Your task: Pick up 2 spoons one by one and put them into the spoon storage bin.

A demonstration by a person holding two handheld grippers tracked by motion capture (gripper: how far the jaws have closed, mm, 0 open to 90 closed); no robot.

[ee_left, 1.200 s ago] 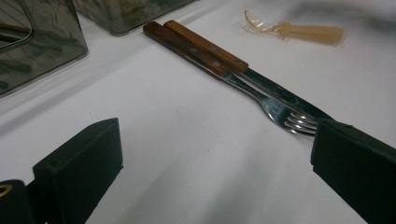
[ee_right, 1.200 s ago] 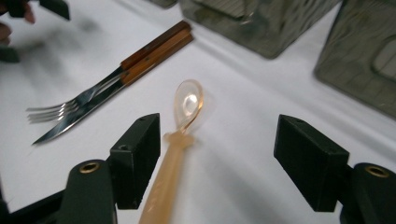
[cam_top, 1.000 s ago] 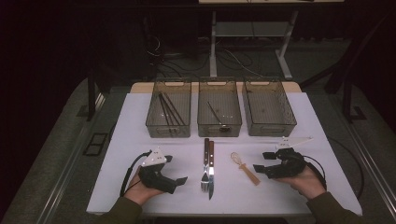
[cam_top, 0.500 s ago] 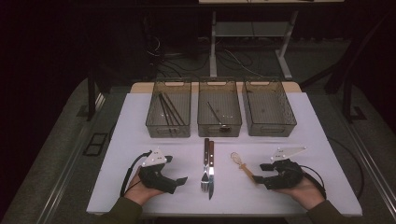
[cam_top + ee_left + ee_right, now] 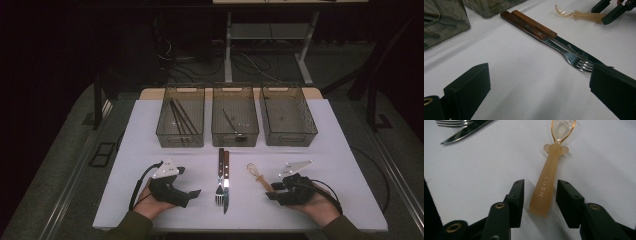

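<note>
An amber see-through spoon (image 5: pixel 547 185) lies on the white table (image 5: pixel 145 150), bowl pointing away; in the high view the spoon (image 5: pixel 256 175) is right of centre. My right gripper (image 5: pixel 541 183) straddles the end of its handle. Its jaws have just been closing, with a thin gap left on each side, so it is open. From above, the right gripper (image 5: pixel 270 193) rests low on the table. My left gripper (image 5: pixel 194 193) lies at the left, open wide with nothing between its fingers (image 5: pixel 469 87). A wood-handled fork (image 5: pixel 571 58) and knife (image 5: pixel 574 48) lie side by side.
Three smoky clear bins stand in a row at the back: the left bin (image 5: pixel 180 141) holds long dark sticks, the middle bin (image 5: pixel 235 141) a slim utensil, the right bin (image 5: pixel 290 141) looks bare. Fork (image 5: pixel 219 182) and knife (image 5: pixel 226 184) lie between my grippers.
My right gripper has slid left and nearer along the table to the spoon's handle, and its jaws have narrowed around it. The left gripper has stayed still.
</note>
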